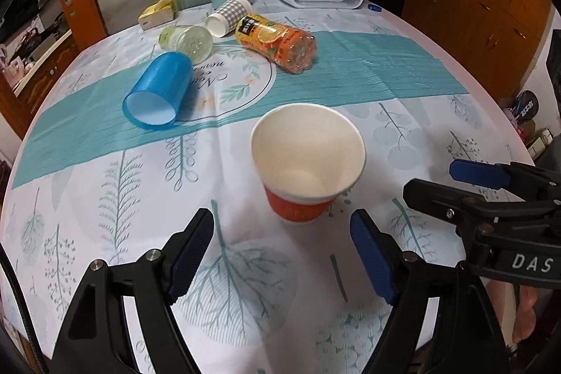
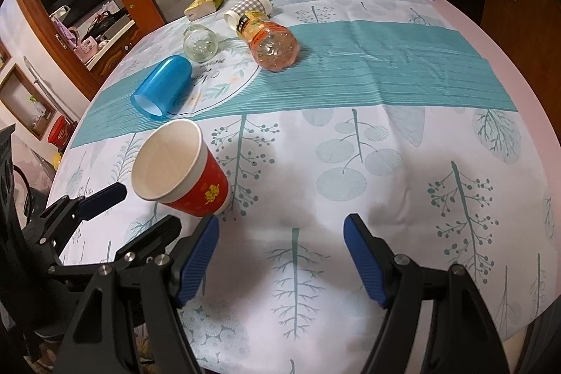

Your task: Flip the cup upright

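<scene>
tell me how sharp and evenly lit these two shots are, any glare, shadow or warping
Left wrist view: the red paper cup is sharp, soft shadows fall under the left gripper, and the tablecloth edge bows from fisheye warping. Right wrist view: grey gripper shadows mottle the cloth ahead of the right gripper, corners vignette black, and the orange bottle shows slight glare.

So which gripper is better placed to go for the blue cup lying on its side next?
Probably left: the blue cup lies up-left of the open left gripper; from the right gripper the red paper cup stands between.
</scene>
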The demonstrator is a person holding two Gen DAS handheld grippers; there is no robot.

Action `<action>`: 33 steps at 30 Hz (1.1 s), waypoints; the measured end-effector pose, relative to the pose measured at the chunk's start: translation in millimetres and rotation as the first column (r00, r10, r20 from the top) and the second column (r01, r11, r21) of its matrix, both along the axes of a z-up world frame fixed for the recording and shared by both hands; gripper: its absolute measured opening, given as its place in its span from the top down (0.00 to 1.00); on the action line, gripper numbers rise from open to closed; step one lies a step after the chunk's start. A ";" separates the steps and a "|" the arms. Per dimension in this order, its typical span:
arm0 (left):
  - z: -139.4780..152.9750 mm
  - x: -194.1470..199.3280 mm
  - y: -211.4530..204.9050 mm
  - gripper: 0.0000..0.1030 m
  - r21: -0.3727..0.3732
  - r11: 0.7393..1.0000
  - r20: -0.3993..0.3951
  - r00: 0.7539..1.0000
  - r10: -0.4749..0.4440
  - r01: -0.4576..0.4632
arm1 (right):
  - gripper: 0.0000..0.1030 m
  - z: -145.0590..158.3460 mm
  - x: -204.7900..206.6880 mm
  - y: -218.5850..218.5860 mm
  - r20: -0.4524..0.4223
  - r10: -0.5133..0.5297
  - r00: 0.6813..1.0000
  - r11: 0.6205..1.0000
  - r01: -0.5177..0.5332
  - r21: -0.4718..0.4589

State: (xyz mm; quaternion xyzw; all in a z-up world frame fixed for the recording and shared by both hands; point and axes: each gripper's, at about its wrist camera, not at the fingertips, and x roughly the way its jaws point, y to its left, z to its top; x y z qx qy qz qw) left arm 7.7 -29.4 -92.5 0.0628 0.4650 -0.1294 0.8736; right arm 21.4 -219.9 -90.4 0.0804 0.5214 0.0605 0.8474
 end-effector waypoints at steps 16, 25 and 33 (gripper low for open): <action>23.6 -34.4 30.9 0.23 0.013 0.986 0.045 0.985 0.167 -0.167 | 0.28 30.2 -39.4 20.5 0.141 0.017 0.990 0.999 -0.011 -0.041; 44.8 -50.5 34.1 0.17 -0.019 0.976 0.070 0.974 0.216 -0.215 | 0.28 51.8 -61.7 31.7 0.201 0.037 0.979 0.997 -0.023 -0.074; 50.9 -59.6 37.7 0.16 -0.053 0.968 0.052 0.967 0.250 -0.247 | 0.28 65.1 -72.9 35.2 0.243 0.033 0.970 0.996 -0.012 -0.086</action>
